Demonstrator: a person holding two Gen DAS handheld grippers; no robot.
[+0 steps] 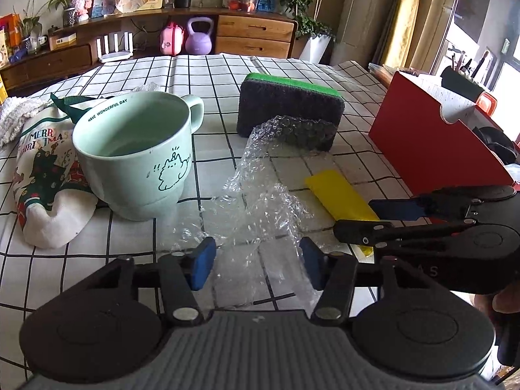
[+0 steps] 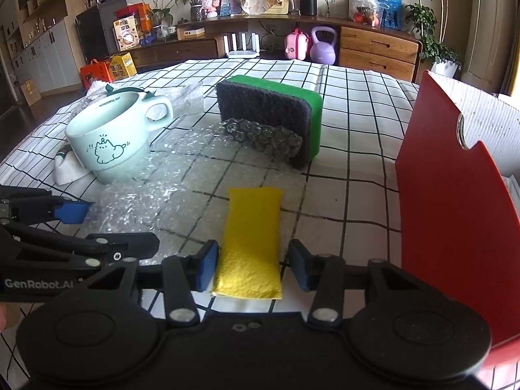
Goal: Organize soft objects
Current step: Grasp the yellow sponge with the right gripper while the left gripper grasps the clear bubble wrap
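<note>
- One yellow sponge (image 2: 248, 243), one green and dark sponge (image 2: 271, 118), one sheet of bubble wrap (image 1: 260, 208), one mint cup (image 1: 136, 156), one sock (image 1: 42, 175), one red box (image 2: 455, 211), all on the checked worktop (image 2: 357, 175)
- Cup says "HAVE WONDERFUL DAY"; sock says "MERRY CHRISTMAS"
- Left hand-held gripper (image 1: 256, 265) is wide apart around the bubble wrap, low
- Right hand-held gripper (image 2: 253, 268) is wide apart, one finger each side of the yellow sponge
</note>
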